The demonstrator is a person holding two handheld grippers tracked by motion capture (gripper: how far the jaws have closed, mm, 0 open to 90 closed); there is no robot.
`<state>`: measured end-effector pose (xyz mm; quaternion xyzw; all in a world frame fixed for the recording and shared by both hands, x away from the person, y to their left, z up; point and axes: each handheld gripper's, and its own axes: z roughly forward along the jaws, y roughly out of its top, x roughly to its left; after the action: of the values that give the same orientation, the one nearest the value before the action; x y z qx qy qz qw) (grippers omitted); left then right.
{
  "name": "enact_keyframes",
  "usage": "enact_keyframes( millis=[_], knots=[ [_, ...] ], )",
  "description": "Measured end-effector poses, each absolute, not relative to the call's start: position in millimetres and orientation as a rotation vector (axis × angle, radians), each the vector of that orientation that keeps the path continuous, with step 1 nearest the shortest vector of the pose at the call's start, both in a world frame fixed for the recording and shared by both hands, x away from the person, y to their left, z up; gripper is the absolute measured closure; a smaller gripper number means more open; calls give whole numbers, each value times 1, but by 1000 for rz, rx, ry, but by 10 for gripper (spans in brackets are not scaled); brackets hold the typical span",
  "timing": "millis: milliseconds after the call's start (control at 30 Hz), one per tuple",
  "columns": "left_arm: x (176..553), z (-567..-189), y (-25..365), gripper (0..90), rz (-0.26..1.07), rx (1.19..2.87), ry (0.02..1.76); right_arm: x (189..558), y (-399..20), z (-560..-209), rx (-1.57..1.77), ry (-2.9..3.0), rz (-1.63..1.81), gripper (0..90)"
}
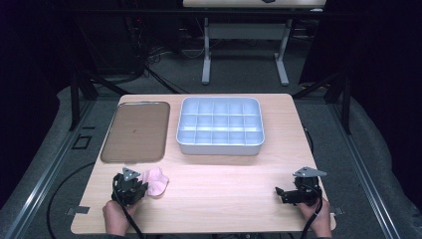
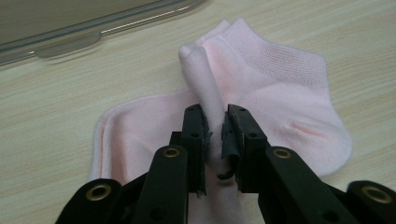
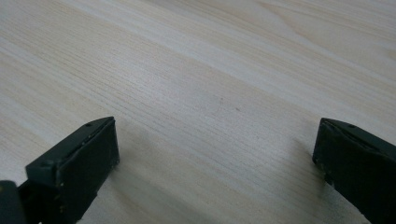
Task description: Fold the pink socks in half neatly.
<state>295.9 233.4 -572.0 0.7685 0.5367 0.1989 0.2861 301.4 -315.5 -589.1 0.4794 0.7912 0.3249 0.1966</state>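
left gripper point(image 2: 215, 128) clamped on a pinched-up fold of pink sock point(image 2: 261, 93), which lies on table point(image 1: 224, 189) just below brown tray point(image 1: 135, 132). right gripper point(image 3: 215, 154) held wide open, nothing gripped.

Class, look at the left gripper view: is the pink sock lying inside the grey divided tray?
No, the pink sock lies on the wooden table, pinched by the left gripper.

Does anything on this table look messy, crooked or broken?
Only the pink sock looks untidy: it lies rumpled near the table's front left corner, one fold pinched up between the left gripper's jaws. The divided tray and the flat lid beside it sit straight and look undamaged.
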Motion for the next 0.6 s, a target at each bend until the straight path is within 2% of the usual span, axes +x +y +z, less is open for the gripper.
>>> enact_keyframes(
  millis=[267,600],
  knots=[
    [295,-568,236,795,517,2022,1440,301,-316,-589,1345,2213,910,0],
    [284,-538,228,794,525,1968,1356,301,-316,-589,1344,2214,910,0]
  ],
)
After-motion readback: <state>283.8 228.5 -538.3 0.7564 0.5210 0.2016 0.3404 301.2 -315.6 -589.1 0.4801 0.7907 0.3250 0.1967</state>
